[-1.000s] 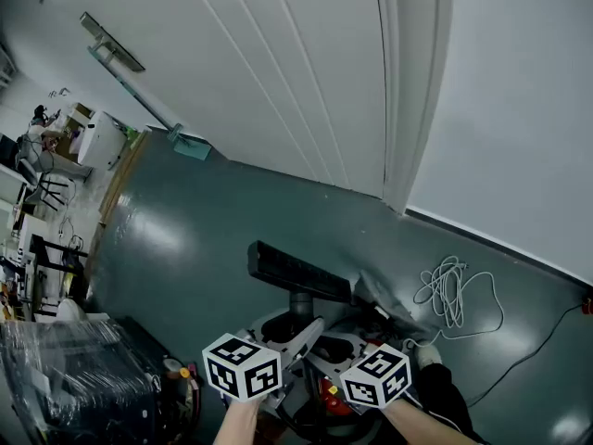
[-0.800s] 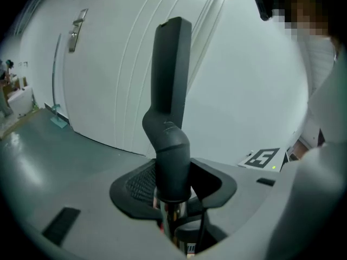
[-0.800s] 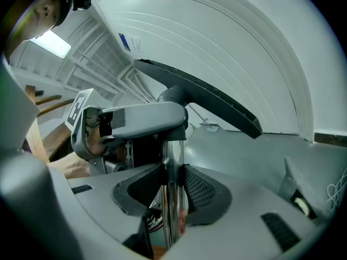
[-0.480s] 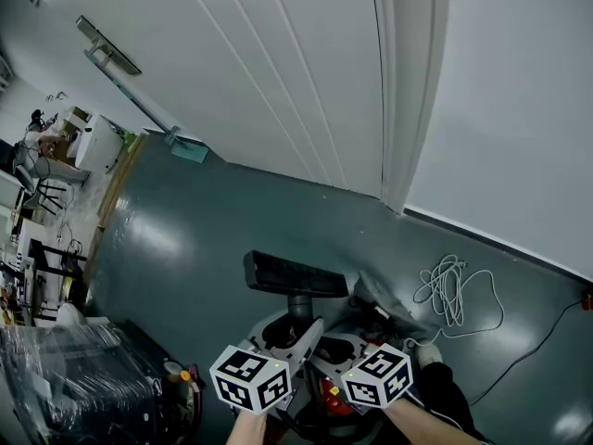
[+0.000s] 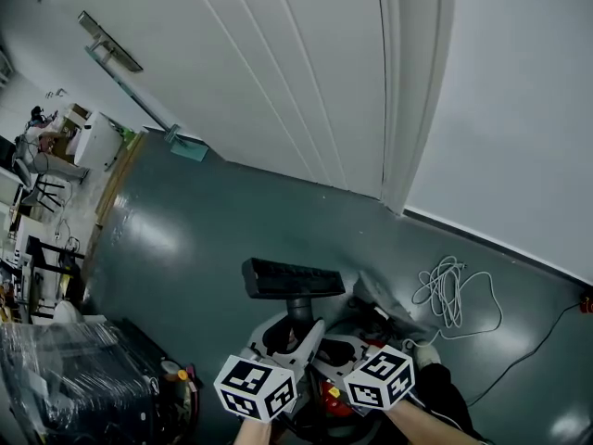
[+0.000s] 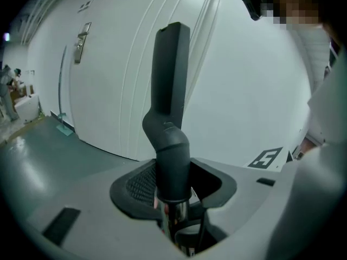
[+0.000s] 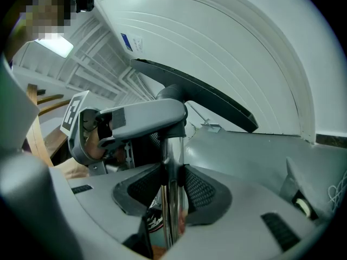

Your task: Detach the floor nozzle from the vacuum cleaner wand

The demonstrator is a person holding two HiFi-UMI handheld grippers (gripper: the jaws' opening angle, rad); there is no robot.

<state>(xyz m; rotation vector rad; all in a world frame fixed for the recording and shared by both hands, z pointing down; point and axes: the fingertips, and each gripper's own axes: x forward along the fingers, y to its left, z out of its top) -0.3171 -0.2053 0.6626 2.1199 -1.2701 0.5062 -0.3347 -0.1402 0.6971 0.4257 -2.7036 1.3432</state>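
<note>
Nearest me, the right hand-held gripper is clamped on the chrome wand. At its 10 o'clock, the left hand-held gripper is clamped on the dark neck of the floor nozzle, and the neck's collar is not yet off the wand. The nozzle head stands at 12 o'clock of both grippers, held clear of the floor.

Risks, in my judgement:
- The chrome tube is smooth and may slide or spin in the right pads under a twist.
- If the joint frees suddenly, the nozzle could jerk toward the door at 12 o'clock.

Against the earlier frame, the left marker cube has rolled and the nozzle head has swung from slanted to nearly level
</note>
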